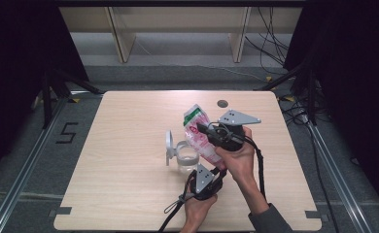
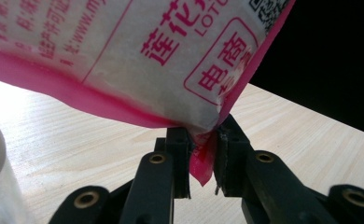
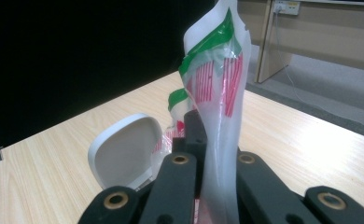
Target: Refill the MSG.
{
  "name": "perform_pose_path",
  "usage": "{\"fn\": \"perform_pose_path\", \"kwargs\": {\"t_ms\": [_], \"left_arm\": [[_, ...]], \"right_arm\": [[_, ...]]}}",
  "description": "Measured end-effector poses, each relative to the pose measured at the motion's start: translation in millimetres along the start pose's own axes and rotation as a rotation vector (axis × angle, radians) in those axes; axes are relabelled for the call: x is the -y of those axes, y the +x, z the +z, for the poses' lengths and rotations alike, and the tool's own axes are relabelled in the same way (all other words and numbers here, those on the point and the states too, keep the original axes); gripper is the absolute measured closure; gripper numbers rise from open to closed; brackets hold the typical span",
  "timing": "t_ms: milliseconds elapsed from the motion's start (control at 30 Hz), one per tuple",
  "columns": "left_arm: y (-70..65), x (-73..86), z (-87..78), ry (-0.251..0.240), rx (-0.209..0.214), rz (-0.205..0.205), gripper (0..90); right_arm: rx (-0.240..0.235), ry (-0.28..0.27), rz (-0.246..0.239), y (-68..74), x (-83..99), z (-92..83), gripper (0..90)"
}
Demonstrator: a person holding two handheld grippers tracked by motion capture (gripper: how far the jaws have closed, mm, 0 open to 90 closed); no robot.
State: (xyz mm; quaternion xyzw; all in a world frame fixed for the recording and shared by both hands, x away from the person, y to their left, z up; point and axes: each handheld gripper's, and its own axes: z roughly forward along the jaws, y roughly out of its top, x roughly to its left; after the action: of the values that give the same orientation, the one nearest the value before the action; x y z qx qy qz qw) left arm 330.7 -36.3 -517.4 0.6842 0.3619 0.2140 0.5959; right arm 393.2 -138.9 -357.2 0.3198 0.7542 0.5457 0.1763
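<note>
Thin plastic bag (image 1: 199,137), soft and slippery: I'm pinching its bottom corner with left gripper (image 2: 202,161), right gripper (image 3: 211,154) clamping its side beside the jar (image 1: 186,158).

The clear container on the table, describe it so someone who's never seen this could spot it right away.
On the light wooden table, look just right of the middle, in front of the person's hands. The clear container stands under the pink and white bag that both grippers hold. It is the see-through thing there, with its white lid flipped up on its left.
</note>
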Motion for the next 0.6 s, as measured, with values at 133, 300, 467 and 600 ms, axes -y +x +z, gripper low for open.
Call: {"fn": "perform_pose_path", "kwargs": {"t_ms": [133,300,467,600], "left_arm": [[0.2,0.2,0.8,-0.003,0.003,-0.005,77.3],[0.4,0.0,1.3,-0.008,0.006,-0.019,77.4],[0.0,-0.8,1.2,-0.008,0.005,-0.023,77.4],[0.2,-0.7,2.2,-0.001,0.006,-0.031,77.4]], "right_arm": [[-0.006,-0.002,-0.013,1.0,-0.1,3.4,90.0],[0.004,-0.007,-0.028,0.9,0.0,6.3,90.0],[-0.004,0.001,-0.009,2.7,0.0,9.2,90.0],[0.000,0.013,0.000,3.4,0.4,10.6,90.0]]}}
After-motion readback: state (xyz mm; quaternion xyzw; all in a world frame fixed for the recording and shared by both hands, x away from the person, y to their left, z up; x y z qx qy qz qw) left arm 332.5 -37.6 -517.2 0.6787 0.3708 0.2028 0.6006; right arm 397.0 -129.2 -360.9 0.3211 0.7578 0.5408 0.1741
